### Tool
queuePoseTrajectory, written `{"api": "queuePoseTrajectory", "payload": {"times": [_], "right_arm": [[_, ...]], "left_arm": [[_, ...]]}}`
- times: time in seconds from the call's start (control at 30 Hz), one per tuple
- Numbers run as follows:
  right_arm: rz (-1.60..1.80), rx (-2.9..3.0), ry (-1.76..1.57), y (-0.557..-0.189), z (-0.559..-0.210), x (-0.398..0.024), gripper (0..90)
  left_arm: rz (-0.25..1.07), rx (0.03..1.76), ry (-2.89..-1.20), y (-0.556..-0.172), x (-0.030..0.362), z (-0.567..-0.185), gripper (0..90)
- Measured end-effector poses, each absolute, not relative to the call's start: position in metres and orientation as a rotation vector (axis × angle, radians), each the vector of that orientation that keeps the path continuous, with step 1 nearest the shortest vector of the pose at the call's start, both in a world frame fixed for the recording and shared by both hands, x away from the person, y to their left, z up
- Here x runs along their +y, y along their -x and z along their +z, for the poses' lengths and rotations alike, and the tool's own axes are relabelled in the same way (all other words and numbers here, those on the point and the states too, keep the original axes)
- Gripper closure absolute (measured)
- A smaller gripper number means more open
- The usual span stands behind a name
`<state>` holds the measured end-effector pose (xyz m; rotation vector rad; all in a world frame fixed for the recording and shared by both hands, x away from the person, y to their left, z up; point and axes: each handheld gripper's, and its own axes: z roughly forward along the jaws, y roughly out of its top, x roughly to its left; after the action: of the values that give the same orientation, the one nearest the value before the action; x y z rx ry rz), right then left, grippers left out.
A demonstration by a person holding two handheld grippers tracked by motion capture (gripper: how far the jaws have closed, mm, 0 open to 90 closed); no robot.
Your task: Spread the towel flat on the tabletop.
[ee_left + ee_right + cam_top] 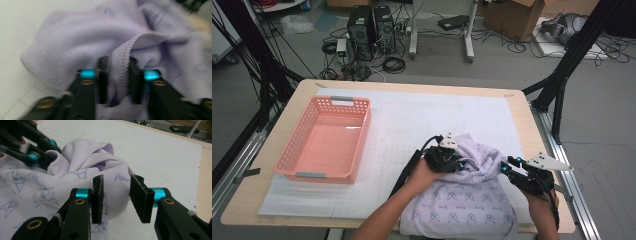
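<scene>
Pale purple towel (467,192) bunched at the near right of the table (287,107), on a white sheet (422,112), printed all over with small blue cartoon figures. One short blue word near a fold in the right gripper view, too small to read. No other writing legible.

Left gripper (451,159) on the far left part of the towel heap, carried by a hand (424,175) with the forearm coming in from the near edge and angled toward the far right. In the left gripper view, a hemmed fold of towel (120,70) standing up between the two black pads (103,80), pinched there; picture blurred.

Right gripper (508,167) at the right side of the heap, held by a hand (542,200) at the near right corner, pointing left toward the cloth. In the right gripper view, pads (97,198) spread with a rounded bulge of towel (116,192) between them; left pad against the cloth, right pad with a slight gap, no squeeze visible. Left gripper (37,152) also visible there at the far left, on the towel's raised edge.

Pink basket (294,150) on the left of the table, well apart from the towel.
</scene>
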<state>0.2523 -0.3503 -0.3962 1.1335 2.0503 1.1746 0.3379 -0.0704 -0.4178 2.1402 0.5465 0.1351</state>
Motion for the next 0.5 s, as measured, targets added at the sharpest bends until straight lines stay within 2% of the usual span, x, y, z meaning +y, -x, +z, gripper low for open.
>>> {"api": "queuePoseTrajectory", "payload": {"times": [0.07,0.17,0.23,0.5], "right_arm": [[1.182,2.052,-1.135,-0.251,-0.396,-0.35,62.8],[1.188,2.05,-1.146,-0.251,-0.397,-0.35,61.6],[1.198,2.061,-1.167,-0.252,-0.4,-0.347,56.2],[1.194,2.116,-1.144,-0.254,-0.404,-0.337,57.7]], "left_arm": [[0.164,0.577,-2.092,-0.341,-0.065,-0.414,84.7],[0.234,0.671,-1.998,-0.351,-0.044,-0.403,84.8],[0.281,0.739,-1.956,-0.36,-0.028,-0.395,84.9],[0.406,0.889,-1.866,-0.395,0.013,-0.377,84.8]]}}
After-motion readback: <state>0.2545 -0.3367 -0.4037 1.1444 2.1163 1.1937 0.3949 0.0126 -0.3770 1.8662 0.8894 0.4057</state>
